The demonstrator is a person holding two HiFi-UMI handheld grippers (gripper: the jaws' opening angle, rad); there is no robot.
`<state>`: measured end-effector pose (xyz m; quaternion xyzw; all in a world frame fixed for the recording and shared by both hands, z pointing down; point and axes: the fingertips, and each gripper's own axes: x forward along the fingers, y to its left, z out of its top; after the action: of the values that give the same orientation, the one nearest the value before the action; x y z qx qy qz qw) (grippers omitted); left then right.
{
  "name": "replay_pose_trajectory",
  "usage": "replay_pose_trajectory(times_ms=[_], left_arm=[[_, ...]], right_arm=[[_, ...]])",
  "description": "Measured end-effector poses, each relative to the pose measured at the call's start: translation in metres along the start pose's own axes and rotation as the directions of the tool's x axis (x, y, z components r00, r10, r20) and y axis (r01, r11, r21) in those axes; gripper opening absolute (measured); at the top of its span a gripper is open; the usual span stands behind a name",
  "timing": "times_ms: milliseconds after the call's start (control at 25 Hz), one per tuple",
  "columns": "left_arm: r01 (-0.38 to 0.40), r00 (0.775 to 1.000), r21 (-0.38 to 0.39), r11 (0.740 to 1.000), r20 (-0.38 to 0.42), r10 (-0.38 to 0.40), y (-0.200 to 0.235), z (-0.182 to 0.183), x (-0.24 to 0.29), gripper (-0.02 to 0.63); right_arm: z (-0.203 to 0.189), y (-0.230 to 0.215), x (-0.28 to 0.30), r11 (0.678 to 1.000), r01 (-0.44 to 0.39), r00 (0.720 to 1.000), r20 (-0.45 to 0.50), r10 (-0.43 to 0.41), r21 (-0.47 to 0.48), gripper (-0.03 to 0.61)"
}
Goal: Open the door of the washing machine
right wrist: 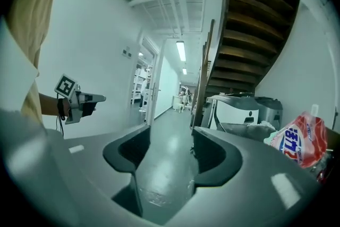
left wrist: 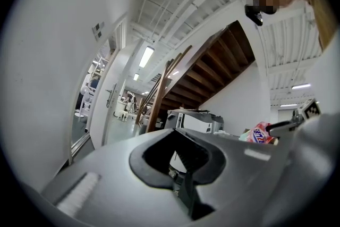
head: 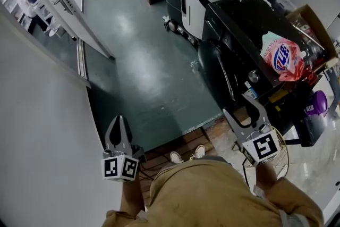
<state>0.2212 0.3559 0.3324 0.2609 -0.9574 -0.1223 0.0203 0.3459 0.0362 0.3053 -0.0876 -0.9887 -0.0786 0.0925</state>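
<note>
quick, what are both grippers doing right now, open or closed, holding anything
left gripper: closed, holding nothing
right gripper: open, jaws apart, nothing between them

Quick count: a left gripper (head: pixel 119 120) plus a right gripper (head: pixel 241 105), so two, one washing machine (head: pixel 234 34), one pink detergent bag (head: pixel 284 57), one purple bottle (head: pixel 317 102), one cardboard box (head: pixel 314 17).

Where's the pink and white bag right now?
The pink and white bag lies at the head view's right, on top of the black washing machine, beside the cardboard box.
</note>
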Motion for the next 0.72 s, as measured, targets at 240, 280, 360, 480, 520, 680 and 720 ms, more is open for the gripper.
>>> replay_pose_trajectory(times_ms=[240,280,360,480,520,680,720], left_arm=[[-0.011,1.000,-0.030,0.999,-0.010,0.011,0.031,0.001,-0.006,0.061],[-0.006,1.000,-0.034,0.999,-0.013,0.006,0.034,0.001,-0.005,0.061],[0.008,1.000,-0.039,0.999,-0.022,-0.009,0.040,0.000,-0.004,0.060],[0.029,0.999,-0.044,0.999,-0.036,-0.031,0.050,-0.005,-0.001,0.061],[0.035,0.998,-0.046,0.998,-0.041,-0.037,0.053,-0.007,-0.002,0.061],[0.032,0.996,-0.060,0.998,-0.076,-0.037,0.066,-0.017,-0.004,0.061],[0.031,0.995,-0.067,0.997,-0.088,-0.037,0.068,-0.019,-0.003,0.061]], right_arm=[[0.021,-0.028,-0.003,0.994,0.107,0.994,0.039,-0.107,-0.013,0.577],[0.021,-0.032,-0.004,0.991,0.128,0.992,0.024,-0.127,-0.029,0.577],[0.020,-0.037,-0.008,0.985,0.164,0.986,-0.005,-0.164,-0.056,0.577],[0.011,-0.032,-0.010,0.978,0.198,0.979,-0.033,-0.201,-0.061,0.577],[0.005,-0.028,-0.010,0.978,0.204,0.977,-0.051,-0.207,-0.054,0.577],[-0.014,-0.010,-0.006,0.978,0.203,0.972,-0.110,-0.206,-0.036,0.577],[-0.017,-0.007,-0.005,0.979,0.202,0.972,-0.117,-0.204,-0.033,0.577]])
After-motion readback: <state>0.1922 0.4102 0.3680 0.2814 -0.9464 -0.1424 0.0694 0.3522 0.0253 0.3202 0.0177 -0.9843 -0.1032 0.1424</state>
